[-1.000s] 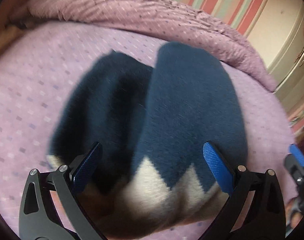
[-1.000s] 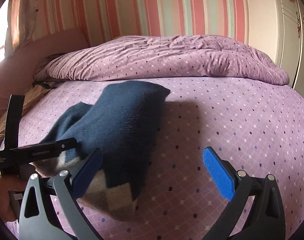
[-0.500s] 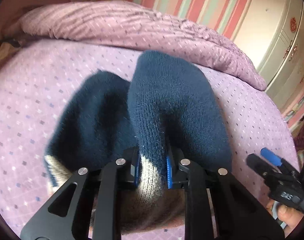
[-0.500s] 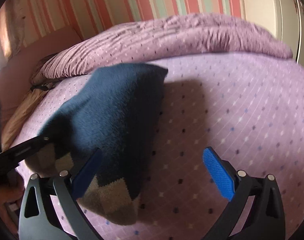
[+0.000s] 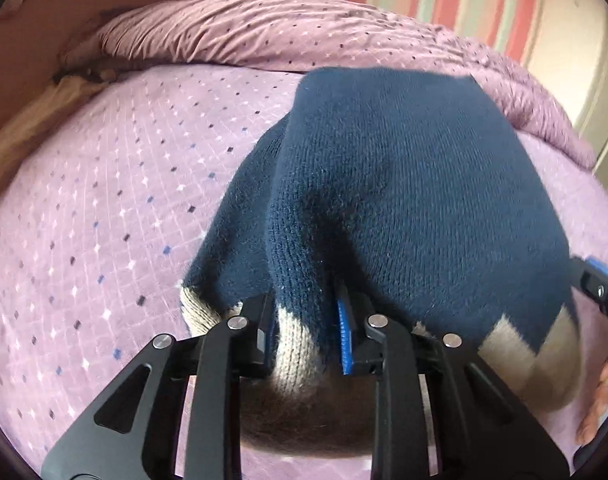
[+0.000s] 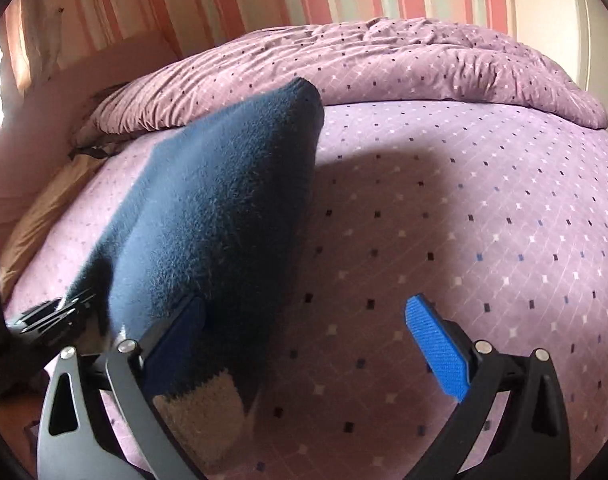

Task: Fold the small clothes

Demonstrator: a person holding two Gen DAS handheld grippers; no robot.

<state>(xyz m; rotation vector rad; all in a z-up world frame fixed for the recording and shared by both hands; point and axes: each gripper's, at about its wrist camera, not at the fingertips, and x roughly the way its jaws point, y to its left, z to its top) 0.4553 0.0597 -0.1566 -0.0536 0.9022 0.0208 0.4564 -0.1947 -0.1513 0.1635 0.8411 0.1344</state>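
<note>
Right tool (image 5: 597,288) mostly behind sweater (image 5: 403,184)

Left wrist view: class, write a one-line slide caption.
Left gripper shut on a navy sock, lifting it over the purple bedsheet.

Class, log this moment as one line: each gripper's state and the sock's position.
left gripper: shut on navy sock | right gripper: open beside it | sock: lifted above purple bedsheet

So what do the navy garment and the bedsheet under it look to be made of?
The navy garment looks like a thick, fuzzy knit, wool or acrylic: visible knit ribs, a fluffy nap and a beige patterned band. The left hand-held gripper pinches it. The bedsheet looks like smooth, matte woven cotton or a blend, printed with small diamonds.
</note>
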